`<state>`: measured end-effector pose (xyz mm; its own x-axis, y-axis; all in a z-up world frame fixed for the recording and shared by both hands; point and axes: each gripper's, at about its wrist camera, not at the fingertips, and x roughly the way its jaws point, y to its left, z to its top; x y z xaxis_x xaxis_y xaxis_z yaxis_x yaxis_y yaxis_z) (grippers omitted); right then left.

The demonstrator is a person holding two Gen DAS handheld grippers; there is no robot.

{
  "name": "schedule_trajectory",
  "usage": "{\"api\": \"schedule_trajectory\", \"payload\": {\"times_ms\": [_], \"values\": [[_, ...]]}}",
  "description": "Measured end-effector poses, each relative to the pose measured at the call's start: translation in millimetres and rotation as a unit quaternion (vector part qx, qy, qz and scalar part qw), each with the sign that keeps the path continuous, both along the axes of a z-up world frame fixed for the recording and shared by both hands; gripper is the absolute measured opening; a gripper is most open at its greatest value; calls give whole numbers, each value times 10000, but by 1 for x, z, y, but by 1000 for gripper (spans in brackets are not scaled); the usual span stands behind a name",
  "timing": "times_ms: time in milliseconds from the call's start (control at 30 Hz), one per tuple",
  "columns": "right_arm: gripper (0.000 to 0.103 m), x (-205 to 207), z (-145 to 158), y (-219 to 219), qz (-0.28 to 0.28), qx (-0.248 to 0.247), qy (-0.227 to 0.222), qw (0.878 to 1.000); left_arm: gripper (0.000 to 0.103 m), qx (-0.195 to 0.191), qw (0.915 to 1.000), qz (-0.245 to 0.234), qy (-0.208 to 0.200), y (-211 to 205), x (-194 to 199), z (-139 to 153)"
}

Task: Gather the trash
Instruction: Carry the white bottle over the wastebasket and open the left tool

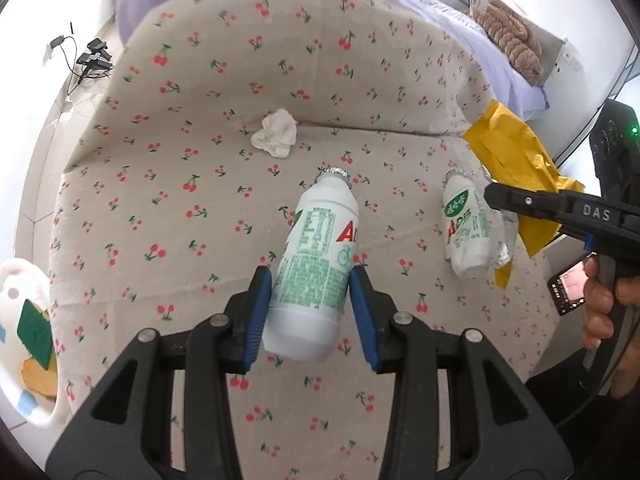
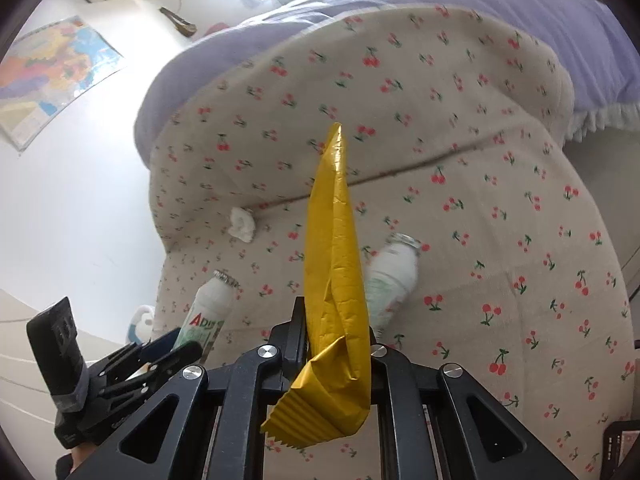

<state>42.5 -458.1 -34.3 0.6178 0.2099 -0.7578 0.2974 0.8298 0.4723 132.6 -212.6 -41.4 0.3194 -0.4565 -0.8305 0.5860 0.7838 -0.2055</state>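
A white drink bottle (image 1: 316,264) with green print and a foil top lies on the cherry-print sheet between the blue pads of my left gripper (image 1: 310,312); the left pad touches it, the right pad stands a little off. A second white bottle (image 1: 468,228) lies to the right. A crumpled white tissue (image 1: 276,133) lies farther back. My right gripper (image 2: 338,328) is shut on a yellow foil wrapper (image 2: 334,280), held upright above the bed; it shows at the right of the left wrist view (image 1: 516,164). Both bottles (image 2: 208,312) (image 2: 390,280) and the tissue (image 2: 242,224) show in the right wrist view.
The bed (image 1: 200,208) has a lilac quilt (image 1: 460,16) and a brown fuzzy pillow (image 1: 512,40) at the back. A white bin with coloured scraps (image 1: 28,336) stands at the lower left. Cables and chargers (image 1: 88,60) lie on the floor. A map (image 2: 48,76) hangs on the wall.
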Motion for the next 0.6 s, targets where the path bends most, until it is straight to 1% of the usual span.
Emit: {"api": "schedule_trajectory", "payload": {"times_ms": [200, 333, 600], "values": [[13, 5, 17, 31, 238, -76, -118, 9996, 42, -226, 9996, 165, -35, 23, -6, 9], [13, 14, 19, 60, 452, -164, -95, 9988, 42, -251, 9992, 313, -76, 37, -9, 9], [13, 30, 20, 113, 848, -290, -16, 9960, 42, -424, 9965, 710, -117, 88, -6, 17]]}}
